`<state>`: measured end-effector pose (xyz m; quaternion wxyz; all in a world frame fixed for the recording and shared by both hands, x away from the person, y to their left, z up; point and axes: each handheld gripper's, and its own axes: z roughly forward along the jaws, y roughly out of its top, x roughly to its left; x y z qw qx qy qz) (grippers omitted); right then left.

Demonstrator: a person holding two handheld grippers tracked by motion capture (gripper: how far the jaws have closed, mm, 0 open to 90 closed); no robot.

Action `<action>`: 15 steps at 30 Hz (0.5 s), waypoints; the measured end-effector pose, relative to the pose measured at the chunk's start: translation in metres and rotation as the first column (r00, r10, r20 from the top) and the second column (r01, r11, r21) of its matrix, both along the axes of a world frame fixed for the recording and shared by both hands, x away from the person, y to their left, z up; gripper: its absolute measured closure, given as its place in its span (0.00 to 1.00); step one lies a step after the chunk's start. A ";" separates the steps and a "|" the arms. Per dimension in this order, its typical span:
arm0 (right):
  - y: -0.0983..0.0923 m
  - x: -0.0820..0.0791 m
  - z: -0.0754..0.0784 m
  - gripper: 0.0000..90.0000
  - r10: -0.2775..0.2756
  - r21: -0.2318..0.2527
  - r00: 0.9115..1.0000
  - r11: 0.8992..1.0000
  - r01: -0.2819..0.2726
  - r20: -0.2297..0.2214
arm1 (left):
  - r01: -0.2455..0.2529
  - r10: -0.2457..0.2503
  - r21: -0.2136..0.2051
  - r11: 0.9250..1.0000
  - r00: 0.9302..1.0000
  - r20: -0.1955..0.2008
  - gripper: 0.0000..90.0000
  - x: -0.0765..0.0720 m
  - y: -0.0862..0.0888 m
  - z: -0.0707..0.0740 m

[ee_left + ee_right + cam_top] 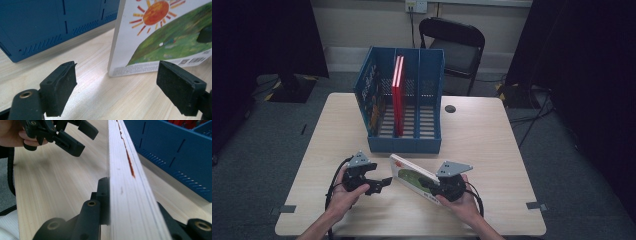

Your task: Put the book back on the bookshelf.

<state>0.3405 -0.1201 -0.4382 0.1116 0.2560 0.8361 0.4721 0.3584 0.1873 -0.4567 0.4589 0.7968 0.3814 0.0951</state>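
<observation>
- My right gripper [428, 184] is clamped on the book [412, 176]; in the right gripper view my jaws press both covers, with the page edges [127, 182] running up between them.
- The book stands tilted on the table [482, 145], one corner resting on the wood, just in front of the blue rack [404, 145].
- My left gripper [384, 183] has its jaws wide apart with nothing between them, close beside the book but not touching it.
- In the left gripper view I face the cover, with its sun [156, 12] and green field.
- A red book [398, 95] stands upright in the rack's middle slot.
</observation>
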 end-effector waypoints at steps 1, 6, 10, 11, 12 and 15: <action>-0.002 0.000 0.001 0.85 -0.003 0.002 1.000 1.000 0.003 0.003 | -0.001 0.001 0.003 1.000 1.000 0.001 0.18 0.000 0.001 0.000; -0.007 0.001 0.005 0.85 -0.018 0.011 1.000 1.000 0.018 0.007 | 0.000 0.000 -0.002 1.000 1.000 -0.002 0.18 0.000 0.001 0.000; -0.011 0.001 0.010 0.85 -0.025 0.024 1.000 0.999 0.025 0.014 | 0.003 -0.003 0.002 1.000 1.000 -0.004 0.18 0.000 0.001 -0.001; -0.012 0.001 0.011 0.85 -0.028 0.027 0.999 0.999 0.028 0.018 | 0.002 -0.002 0.004 1.000 1.000 -0.004 0.18 0.000 0.001 -0.001; -0.012 0.001 0.011 0.85 -0.028 0.027 0.999 0.999 0.028 0.018 | 0.002 -0.002 0.004 1.000 1.000 -0.004 0.18 0.000 0.001 -0.001; -0.015 0.002 0.015 0.85 -0.043 0.039 0.999 0.998 0.042 0.023 | 0.006 -0.006 0.003 1.000 1.000 -0.002 0.18 0.000 0.002 -0.001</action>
